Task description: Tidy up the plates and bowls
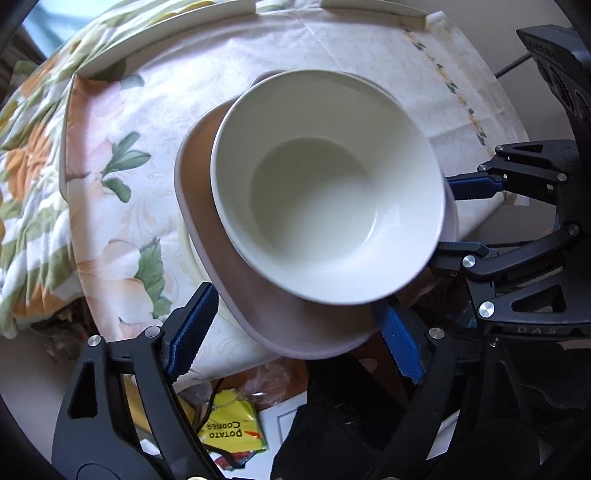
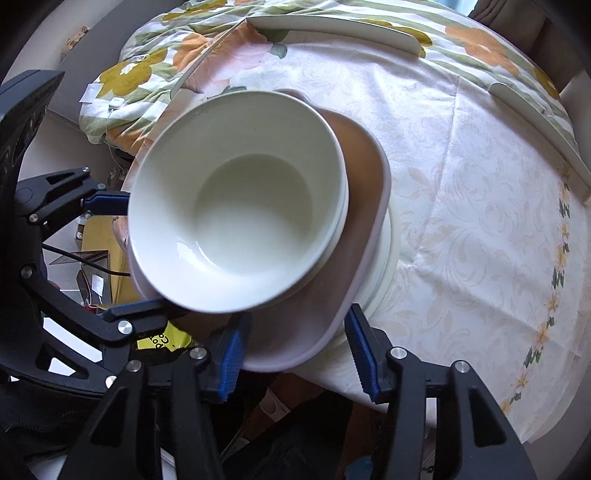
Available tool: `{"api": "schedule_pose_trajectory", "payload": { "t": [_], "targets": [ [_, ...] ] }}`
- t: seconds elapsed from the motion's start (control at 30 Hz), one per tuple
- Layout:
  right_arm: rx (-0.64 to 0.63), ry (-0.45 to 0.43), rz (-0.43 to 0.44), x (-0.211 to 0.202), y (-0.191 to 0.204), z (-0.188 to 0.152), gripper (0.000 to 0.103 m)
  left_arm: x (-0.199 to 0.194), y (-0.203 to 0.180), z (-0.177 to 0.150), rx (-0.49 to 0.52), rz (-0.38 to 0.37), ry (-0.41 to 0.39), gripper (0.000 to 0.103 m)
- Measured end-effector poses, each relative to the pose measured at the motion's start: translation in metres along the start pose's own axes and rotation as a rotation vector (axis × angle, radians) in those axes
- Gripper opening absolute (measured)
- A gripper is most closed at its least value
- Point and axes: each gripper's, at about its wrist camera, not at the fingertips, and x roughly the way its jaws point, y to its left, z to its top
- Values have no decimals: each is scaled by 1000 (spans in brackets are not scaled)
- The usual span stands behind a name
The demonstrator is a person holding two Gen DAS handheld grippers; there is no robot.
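Nearest each camera, the left hand-held gripper [image 1: 295, 332] stands wide, its blue pads either side of the near rim of the pinkish square plate [image 1: 295, 332] without pressing it, and the right hand-held gripper [image 2: 295, 350] stands partly open around the same plate's rim, also clear of it. On that plate sits a stack of white bowls [image 2: 236, 199], with a pale round plate [image 2: 386, 258] under the square one, all at the edge of the tabletop [image 2: 480, 221] with its pale floral cloth. Farther off, white dishes [image 2: 332, 27] lie along the tabletop's far side.
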Motion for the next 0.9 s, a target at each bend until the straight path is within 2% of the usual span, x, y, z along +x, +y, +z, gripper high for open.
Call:
{"api": "schedule_pose_trajectory", "payload": {
  "t": [0.17,0.33,0.43,0.57,0.7,0.73,0.77,0.8,0.83,0.9],
  "targets": [
    [20,-35,9,-19,-6,-11,48,-18,1,-8,-22,-2,-38,84],
    [36,-127,9,-50,-4,-31,48,-49,-4,-25,-78,22,-117,84],
    [47,-232,7,-82,1,-50,48,-84,-15,-39,-132,50,-233,84],
    [83,-398,-30,-134,12,-83,48,-140,-39,-66,-210,113,-434,84],
    [114,-560,-97,-186,23,-119,48,-189,-71,-95,-247,182,-621,84],
    [123,-595,-118,-196,25,-126,53,-200,-79,-101,-254,210,-668,87],
    [132,-629,-141,-205,27,-133,61,-212,-85,-106,-260,238,-714,94],
    [140,-668,-162,-215,29,-139,84,-222,-93,-113,-268,265,-762,99],
    [149,-704,-176,-222,28,-142,98,-229,-100,-118,-275,290,-800,103],
    [177,-774,-213,-236,30,-155,101,-244,-113,-130,-280,332,-875,103]
  ]
}}
